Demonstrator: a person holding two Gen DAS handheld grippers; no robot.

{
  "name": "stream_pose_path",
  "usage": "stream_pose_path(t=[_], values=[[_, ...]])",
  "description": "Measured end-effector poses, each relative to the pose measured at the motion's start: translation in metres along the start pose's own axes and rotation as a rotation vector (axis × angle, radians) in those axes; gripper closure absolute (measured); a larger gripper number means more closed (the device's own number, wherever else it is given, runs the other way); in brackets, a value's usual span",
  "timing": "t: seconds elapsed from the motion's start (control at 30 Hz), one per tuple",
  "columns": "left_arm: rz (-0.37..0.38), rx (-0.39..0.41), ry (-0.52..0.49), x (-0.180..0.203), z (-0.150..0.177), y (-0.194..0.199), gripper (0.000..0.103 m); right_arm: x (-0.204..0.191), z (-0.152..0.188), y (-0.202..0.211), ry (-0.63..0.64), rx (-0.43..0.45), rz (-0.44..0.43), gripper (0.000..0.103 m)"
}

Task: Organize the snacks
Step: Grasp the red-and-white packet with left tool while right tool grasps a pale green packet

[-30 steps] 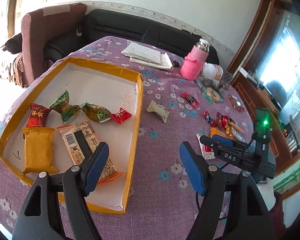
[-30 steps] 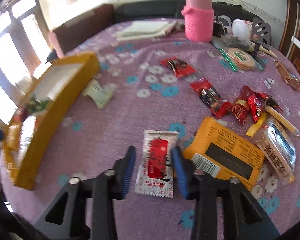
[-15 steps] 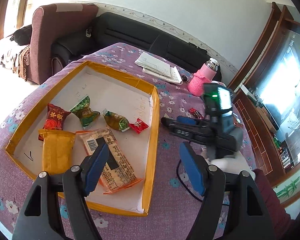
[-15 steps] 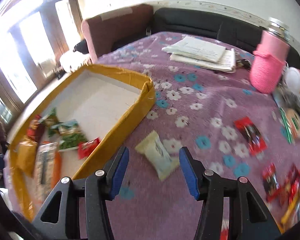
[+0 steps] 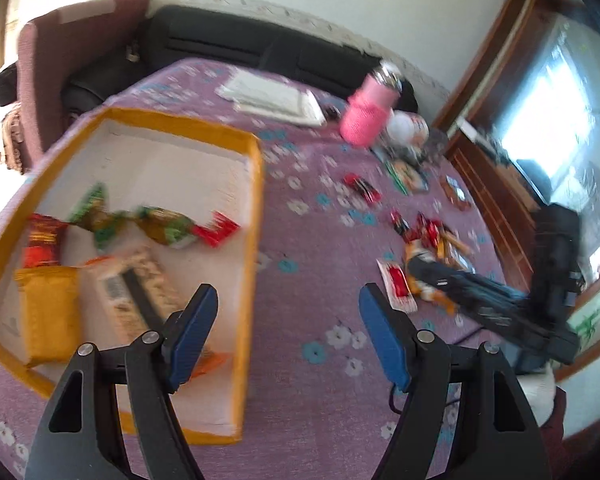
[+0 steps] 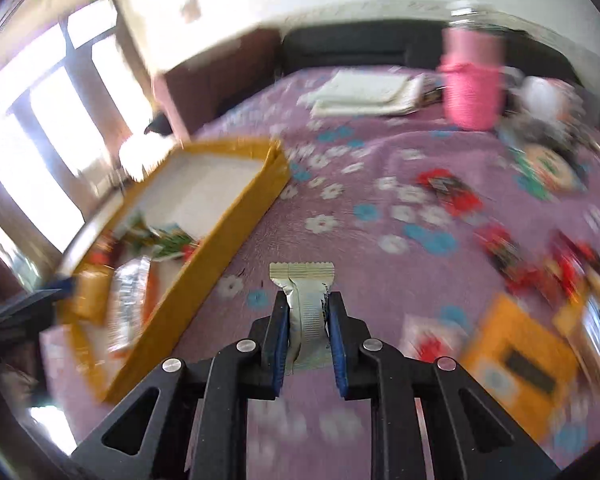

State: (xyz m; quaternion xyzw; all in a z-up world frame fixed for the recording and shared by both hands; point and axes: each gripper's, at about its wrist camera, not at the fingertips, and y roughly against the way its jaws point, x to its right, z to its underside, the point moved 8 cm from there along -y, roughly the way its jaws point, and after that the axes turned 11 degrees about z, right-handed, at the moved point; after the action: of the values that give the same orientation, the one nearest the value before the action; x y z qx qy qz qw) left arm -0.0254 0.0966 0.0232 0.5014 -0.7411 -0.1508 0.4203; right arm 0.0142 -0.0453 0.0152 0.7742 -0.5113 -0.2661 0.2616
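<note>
My right gripper [image 6: 308, 308] holds a pale cream snack packet [image 6: 302, 276]. Its jaws are closing and the pads press on both sides of the packet, which hangs above the purple flowered cloth just right of the yellow tray [image 6: 204, 264]. My left gripper [image 5: 287, 300] is open and empty over the tray's right wall [image 5: 256, 208]. Inside the tray lie green candies [image 5: 164, 228], a red packet [image 5: 42, 240], a yellow packet [image 5: 48, 316] and a barcoded wrapper [image 5: 136, 296]. Loose snacks lie on the cloth, among them a white and red sachet [image 5: 398, 286] and an orange packet [image 6: 516, 364].
At the table's far side stand a bottle in a pink sleeve [image 5: 370, 116] and a stack of papers [image 5: 276, 98]. A black sofa [image 5: 240, 48] and a maroon armchair [image 5: 60, 60] lie beyond the table. Both views are motion-blurred.
My right gripper swung from the white and red sachet to the pale packet beside the tray, shut on it and raised it. My left gripper stayed open and shifted a little.
</note>
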Motion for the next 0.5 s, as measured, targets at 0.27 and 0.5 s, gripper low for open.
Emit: stream_pose_path(t=[0.27, 0.5], values=[[0.030, -0.157, -0.062, 0.063, 0.015, -0.108, 0.030, 0.101, 0.020, 0.038, -0.269, 0.117, -0.032, 0.084], [-0.008, -0.170, -0.181, 0.089, 0.009, -0.161, 0.030, 0.137, 0.033, 0.026, -0.403, 0.102, -0.103, 0.083]])
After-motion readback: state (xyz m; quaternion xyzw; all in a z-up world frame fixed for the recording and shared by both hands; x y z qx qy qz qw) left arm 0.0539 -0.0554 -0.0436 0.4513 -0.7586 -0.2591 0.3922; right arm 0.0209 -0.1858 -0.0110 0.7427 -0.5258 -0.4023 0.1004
